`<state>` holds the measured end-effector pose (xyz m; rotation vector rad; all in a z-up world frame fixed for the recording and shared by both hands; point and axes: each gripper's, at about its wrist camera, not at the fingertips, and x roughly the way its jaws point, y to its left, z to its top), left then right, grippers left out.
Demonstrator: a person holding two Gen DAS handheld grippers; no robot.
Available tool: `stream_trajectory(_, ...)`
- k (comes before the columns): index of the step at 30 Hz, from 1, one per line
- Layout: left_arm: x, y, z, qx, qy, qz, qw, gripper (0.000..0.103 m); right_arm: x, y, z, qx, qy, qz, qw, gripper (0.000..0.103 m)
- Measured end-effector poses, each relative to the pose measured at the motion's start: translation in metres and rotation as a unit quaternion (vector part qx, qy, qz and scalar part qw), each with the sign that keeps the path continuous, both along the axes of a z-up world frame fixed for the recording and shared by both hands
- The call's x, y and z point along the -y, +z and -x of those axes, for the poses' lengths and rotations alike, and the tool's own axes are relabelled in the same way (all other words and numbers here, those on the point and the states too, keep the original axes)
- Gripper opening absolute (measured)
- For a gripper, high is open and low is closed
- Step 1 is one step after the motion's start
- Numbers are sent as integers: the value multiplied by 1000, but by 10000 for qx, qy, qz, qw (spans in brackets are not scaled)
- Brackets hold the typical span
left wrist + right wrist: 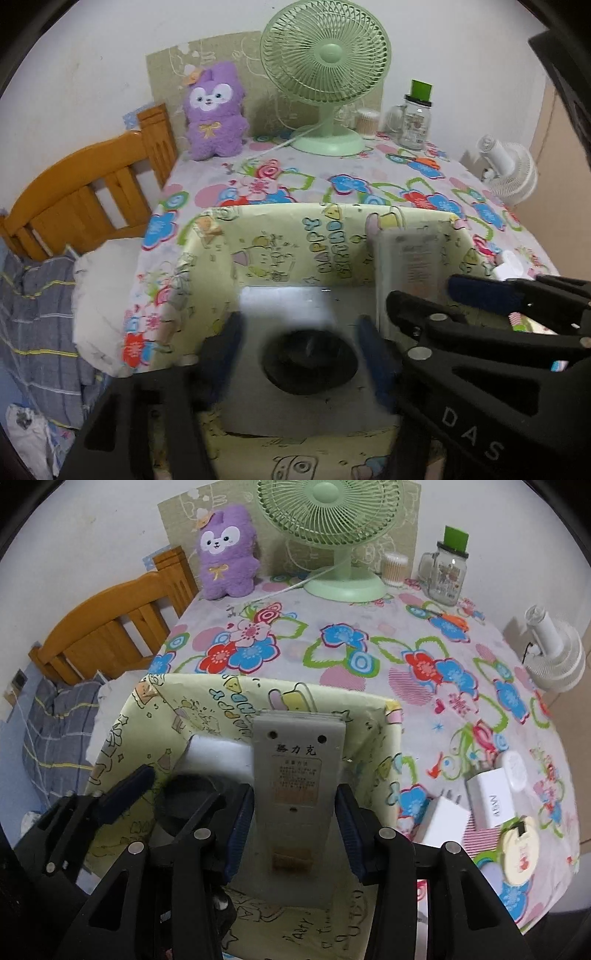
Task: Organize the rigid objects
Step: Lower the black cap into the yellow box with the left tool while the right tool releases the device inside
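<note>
1. A yellow paper-lined box printed with cartoon figures stands at the near edge of a table covered by a flowered cloth; its inner wall reads "HAPPY BIRTHDAY" in the left wrist view
2. A black round object lies on the grey floor of the box; its make cannot be told
3. The left gripper is inside the box with its blue pads wide apart on either side of the black round object, clear of it and holding nothing
4. A grey flat device stands upright in the box, its back face showing three Chinese characters above a panel of small print too fine to read
5. The right gripper straddles the grey flat device; whether its blue pads press the edges or sit just off them cannot be told
6. The right gripper's arm bears the letters "DAS" in the left wrist view
7. Outside the box on the cloth lie two white chargers, one with unreadable lettering, and a round cream case
8. At the table's far edge stand a purple plush toy, a green desk fan and a glass jar with a green cap
</note>
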<state>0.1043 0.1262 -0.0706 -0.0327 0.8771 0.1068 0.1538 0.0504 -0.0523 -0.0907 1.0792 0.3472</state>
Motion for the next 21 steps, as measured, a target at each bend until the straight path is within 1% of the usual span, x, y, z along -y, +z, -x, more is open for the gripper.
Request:
stream_trajectory(5,0,3,5,27,1,7,10000,78,0,7,5,155,113,132,9997,55)
stream_trajectory(6,1,5,7,43,19,-2,10000,78,0,9,7,201,116,190,9996,60)
stream_trajectory(7,1,6,8,56,28,-3,10000,78,1,10,9,253,100,255,9993,62)
stream_trajectory(10,3,11,11,102,64,-21,9999,78,6,17,15,380,138,209,9990,64)
stream_trajectory(11,5,13,13,119,52,-12,9999,79,7,19,17,404,154,182,9989,67)
stream_trajectory(12,6,14,15,125,30,27,9999,81,9,22,20,436,183,143,9988,75)
stream_trajectory(14,10,20,20,218,24,-18,9998,82,11,27,24,559,105,225,9981,85)
stream_trajectory(16,14,25,23,291,-1,-134,9995,83,15,32,29,669,74,215,9975,85)
stream_trajectory(21,24,33,29,374,-45,-182,9991,83,25,41,36,773,17,141,9969,86)
